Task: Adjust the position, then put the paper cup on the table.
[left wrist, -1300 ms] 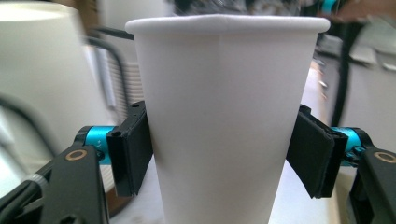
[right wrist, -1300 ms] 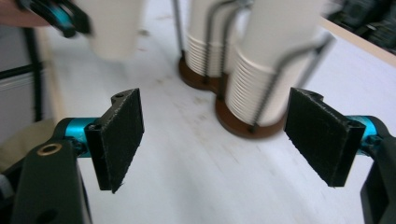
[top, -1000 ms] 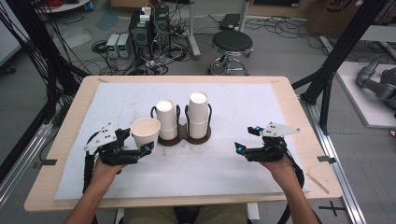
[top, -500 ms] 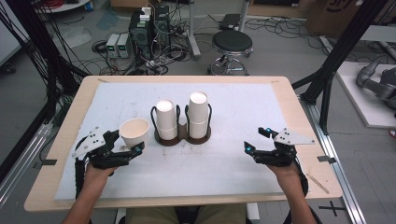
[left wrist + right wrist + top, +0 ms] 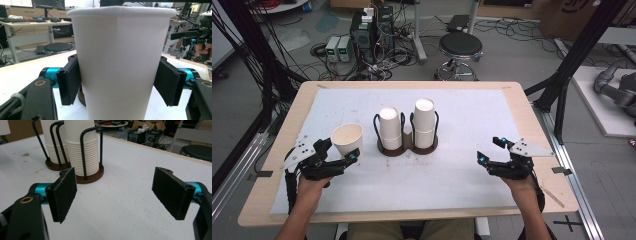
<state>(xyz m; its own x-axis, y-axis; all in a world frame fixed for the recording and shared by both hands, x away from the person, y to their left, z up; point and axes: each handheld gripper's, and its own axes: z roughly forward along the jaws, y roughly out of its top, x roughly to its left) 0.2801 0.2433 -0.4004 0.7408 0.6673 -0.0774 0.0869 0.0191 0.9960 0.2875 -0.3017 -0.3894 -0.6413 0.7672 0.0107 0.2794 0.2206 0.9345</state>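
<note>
Two stacks of white paper cups [image 5: 404, 127] stand in a dark wire-looped holder [image 5: 405, 147] mid-surface in the high view, a single white paper cup [image 5: 347, 139] upright to their left. Left gripper view: the left tongs [image 5: 117, 83] bracket that cup, a slight gap showing beside one pad. Right gripper view: the right tongs [image 5: 122, 195] gape wide, empty, over the white surface [image 5: 120, 205].

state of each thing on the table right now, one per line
single paper cup: upright, mouth up, between the left jaws
left hand-held gripper: open around the cup, gap at one pad
right hand-held gripper: open, empty
cup stacks: upside down in the holder
</note>
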